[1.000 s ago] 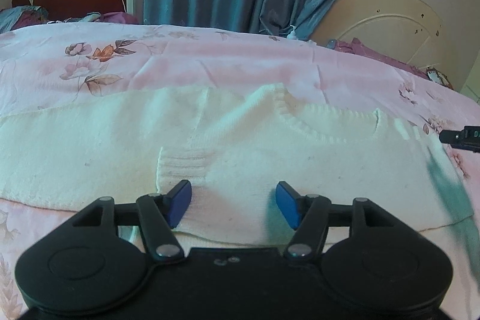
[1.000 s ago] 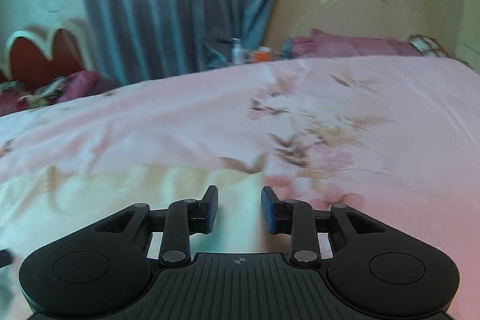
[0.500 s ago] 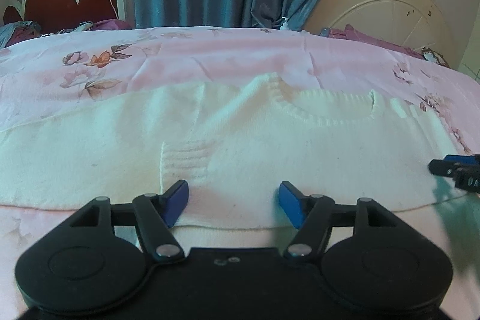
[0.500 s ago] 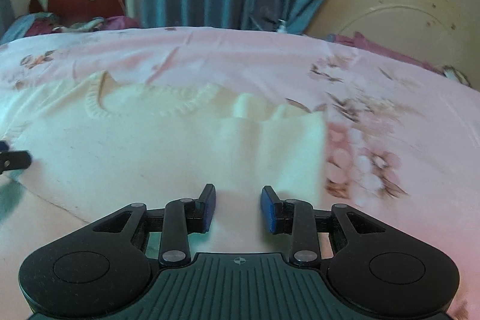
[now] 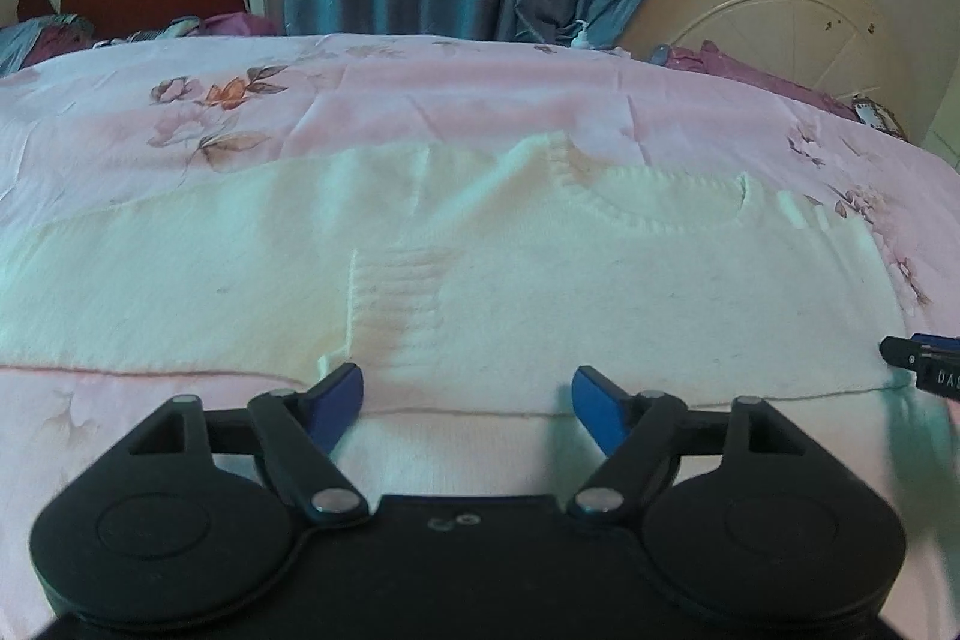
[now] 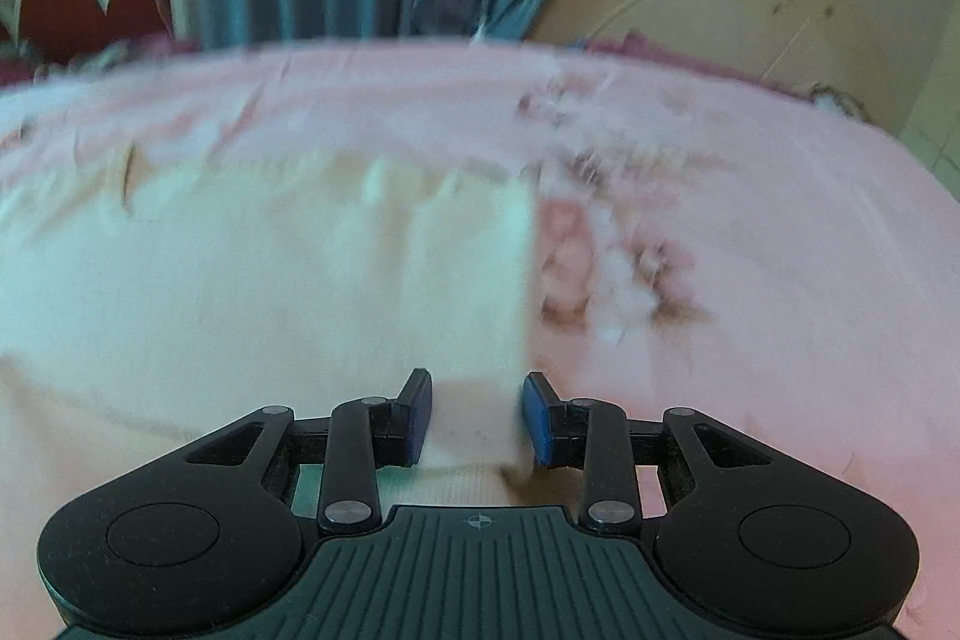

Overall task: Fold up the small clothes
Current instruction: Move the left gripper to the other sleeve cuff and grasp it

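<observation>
Cream knitted sweater (image 5: 540, 292) is laid flat across the pink floral bedspread (image 5: 420, 100), neckline on the far side, one ribbed cuff (image 5: 396, 292) folded in over the body just ahead of the left fingers

Left gripper (image 5: 468, 394): blue pads spread wide, just opened further; nothing pinched. The sweater's near hem is seen between and just beyond the fingertips, not gripped

Right gripper (image 6: 477, 415): fingers partly apart, nothing clamped; the sweater's right-hand edge (image 6: 522, 292) is seen running between the fingertips, the corner just at them. View blurred, so contact with the cloth cannot be told

Step judged: sleeves appear tucked in, both grippers lined up along the near hem for the next fold

Next move judged: each pair of pads to be lowered onto the hem and closed on it, both layers caught, then the hem carried toward the neckline evenly so the panel is not skewed
</observation>
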`<state>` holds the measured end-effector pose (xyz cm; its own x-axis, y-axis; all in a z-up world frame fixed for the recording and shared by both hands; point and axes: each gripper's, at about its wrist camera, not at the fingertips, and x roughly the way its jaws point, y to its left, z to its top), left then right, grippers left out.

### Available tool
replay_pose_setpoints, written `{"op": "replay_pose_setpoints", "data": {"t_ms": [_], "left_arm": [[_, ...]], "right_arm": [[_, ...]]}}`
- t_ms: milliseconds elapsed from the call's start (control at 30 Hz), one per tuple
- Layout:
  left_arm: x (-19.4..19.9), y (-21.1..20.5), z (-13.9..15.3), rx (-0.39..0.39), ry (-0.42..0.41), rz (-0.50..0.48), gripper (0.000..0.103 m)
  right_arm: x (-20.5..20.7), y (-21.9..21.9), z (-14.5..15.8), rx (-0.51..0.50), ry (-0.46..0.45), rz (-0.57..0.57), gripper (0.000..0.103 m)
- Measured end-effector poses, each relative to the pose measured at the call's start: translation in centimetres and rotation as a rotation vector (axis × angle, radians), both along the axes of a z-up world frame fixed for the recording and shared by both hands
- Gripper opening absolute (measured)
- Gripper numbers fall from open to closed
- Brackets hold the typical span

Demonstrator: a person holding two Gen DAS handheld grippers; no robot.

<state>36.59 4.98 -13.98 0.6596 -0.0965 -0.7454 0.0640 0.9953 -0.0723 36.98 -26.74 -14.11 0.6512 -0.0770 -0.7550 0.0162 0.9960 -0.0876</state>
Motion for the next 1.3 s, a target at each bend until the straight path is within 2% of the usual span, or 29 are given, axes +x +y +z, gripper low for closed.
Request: {"op": "replay_pose_setpoints", "data": {"t_ms": [133, 400, 567, 933, 1167, 1300], "left_arm": [[-0.6, 1.2, 0.8, -0.032, -0.001, 0.027, 0.076], [-1.9, 4.4, 2.3, -0.049, -0.015, 0.070, 0.079], [-2.4, 6.8, 2.6, -0.040, -0.014, 0.111, 0.079], [-3.6, 15.0, 2.6, -0.049, -0.011, 0.245, 0.079], [-4.0, 20.7, 1.8, -0.054, 0.005, 0.336, 0.079], [-4.4, 24.7, 1.0, -0.100, 0.017, 0.427, 0.079]], "right_arm": [[-0.7, 0.7, 2.1, 0.063, -0.055, -0.008, 0.032], [-1.4, 7.8, 3.7, 0.193, -0.058, 0.153, 0.032], [-0.6, 12.8, 2.8, 0.180, -0.031, 0.239, 0.032], [1.7, 20.9, 2.0, 0.190, -0.010, 0.303, 0.033], [3.0, 23.2, 1.2, 0.185, -0.015, 0.271, 0.033], [3.6, 23.9, 0.2, 0.159, 0.012, 0.255, 0.033]]}}
